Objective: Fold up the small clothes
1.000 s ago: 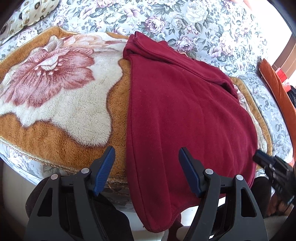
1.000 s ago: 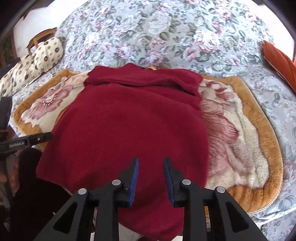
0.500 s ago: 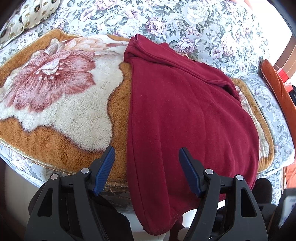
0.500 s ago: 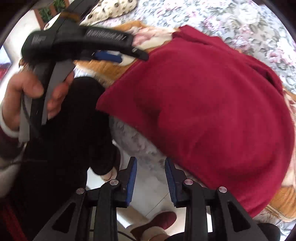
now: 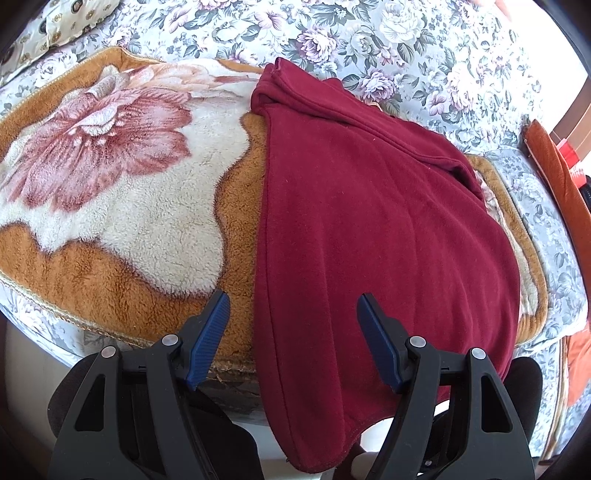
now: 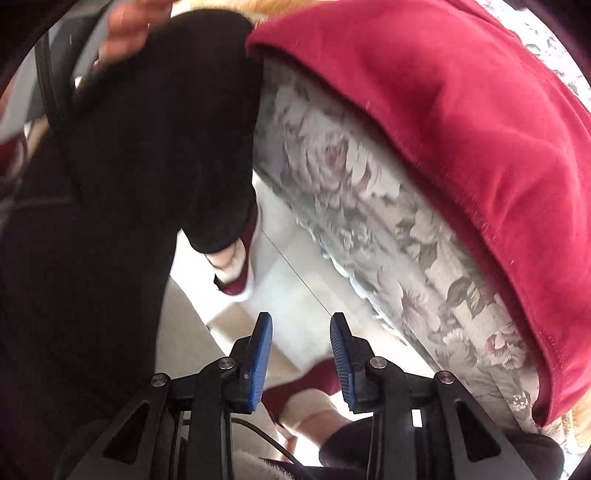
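Observation:
A dark red fleece garment (image 5: 369,229) lies spread on a brown and cream flowered blanket (image 5: 122,206), its near end hanging over the bed's edge. My left gripper (image 5: 293,314) is open and empty, its fingers straddling the garment's left edge near the bed's front edge. In the right wrist view the garment (image 6: 461,122) fills the upper right, draped over the bed's side. My right gripper (image 6: 301,334) is open a little and empty, pointing down at the floor below the bed's edge.
The flowered bedspread (image 5: 388,40) covers the bed (image 6: 369,206). An orange cushion (image 5: 554,177) lies at the right. A spotted pillow (image 5: 44,22) is at the far left. The person's black-clad legs (image 6: 140,147) and red slippers (image 6: 240,280) stand on the pale floor.
My right gripper has swung away from the garment's top and down below the bed's edge, now facing the floor. My left gripper has held almost still.

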`<state>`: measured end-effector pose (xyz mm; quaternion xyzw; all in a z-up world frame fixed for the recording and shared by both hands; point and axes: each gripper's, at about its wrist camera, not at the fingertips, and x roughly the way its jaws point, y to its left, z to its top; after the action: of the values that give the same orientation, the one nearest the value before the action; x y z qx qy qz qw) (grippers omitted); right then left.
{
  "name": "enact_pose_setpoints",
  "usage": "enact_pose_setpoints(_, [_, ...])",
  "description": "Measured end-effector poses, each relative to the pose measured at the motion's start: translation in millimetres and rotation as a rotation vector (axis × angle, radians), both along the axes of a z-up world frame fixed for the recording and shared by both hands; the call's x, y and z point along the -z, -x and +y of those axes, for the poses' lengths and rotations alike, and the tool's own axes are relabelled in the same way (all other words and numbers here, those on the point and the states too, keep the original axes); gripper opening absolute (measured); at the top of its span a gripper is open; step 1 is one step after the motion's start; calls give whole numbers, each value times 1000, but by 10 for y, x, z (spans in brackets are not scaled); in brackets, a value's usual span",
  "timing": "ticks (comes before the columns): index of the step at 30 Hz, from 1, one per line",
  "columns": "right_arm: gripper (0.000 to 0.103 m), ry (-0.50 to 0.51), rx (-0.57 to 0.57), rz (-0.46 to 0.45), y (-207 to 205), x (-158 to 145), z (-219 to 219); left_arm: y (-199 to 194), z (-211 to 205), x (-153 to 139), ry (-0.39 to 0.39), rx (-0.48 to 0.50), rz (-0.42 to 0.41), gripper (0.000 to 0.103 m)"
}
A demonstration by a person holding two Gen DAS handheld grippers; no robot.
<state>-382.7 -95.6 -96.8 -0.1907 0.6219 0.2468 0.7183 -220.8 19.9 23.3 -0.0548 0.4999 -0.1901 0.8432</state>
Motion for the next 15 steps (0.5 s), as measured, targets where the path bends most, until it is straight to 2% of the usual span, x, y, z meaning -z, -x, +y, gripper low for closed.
enact_pose_setpoints(4, [33,101,-72,40,87,186,71,0,4,13,23,4,3,72])
enact_pose_setpoints(15, [33,131,-91,74,89,299,105,-31,93,62,75,-7,21,72])
